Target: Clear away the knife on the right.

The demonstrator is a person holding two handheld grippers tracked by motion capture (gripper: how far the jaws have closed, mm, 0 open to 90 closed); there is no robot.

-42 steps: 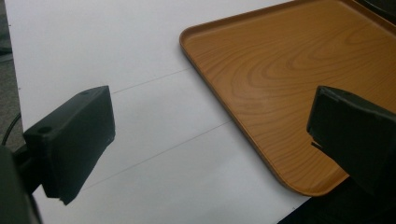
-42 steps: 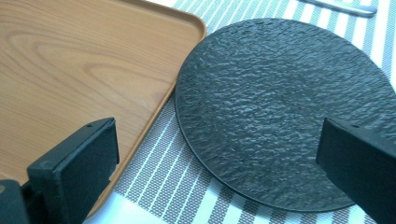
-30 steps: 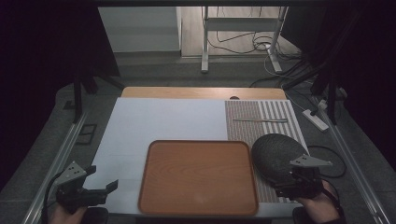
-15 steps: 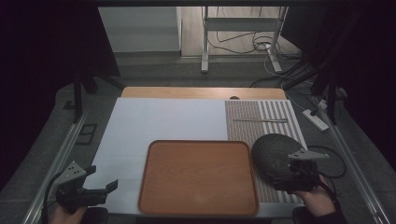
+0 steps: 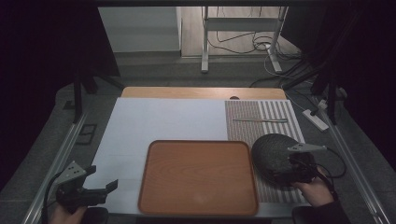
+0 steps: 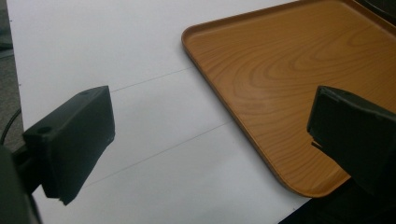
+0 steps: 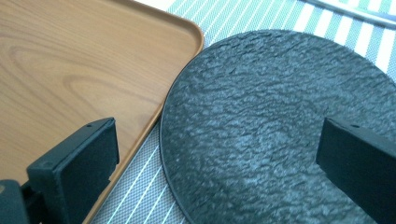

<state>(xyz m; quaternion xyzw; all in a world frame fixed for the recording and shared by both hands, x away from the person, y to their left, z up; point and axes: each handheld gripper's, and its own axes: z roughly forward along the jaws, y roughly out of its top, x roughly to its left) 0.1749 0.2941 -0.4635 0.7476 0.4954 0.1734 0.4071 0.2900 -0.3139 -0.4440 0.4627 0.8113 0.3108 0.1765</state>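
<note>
Nearest you, your left gripper (image 5: 100, 192) hangs over the near left corner of the white sheet (image 5: 163, 119), its jaws spread wide with nothing between them; in the left gripper view they frame bare sheet and the near left corner of the wooden tray (image 6: 280, 88). Your right gripper (image 5: 285, 175) sits at the near right, over the near edge of the dark round plate (image 5: 275, 154). Its jaws are released and wide apart: in the right gripper view one stands over the tray's rim (image 7: 154, 116) and the other over the plate's rough surface (image 7: 280, 126), gripping neither. The plate lies on the striped mat (image 5: 275, 114), just beside the tray's right edge. Farther back on the mat lies a thin metal utensil (image 5: 259, 120), too small to tell which kind.
</note>
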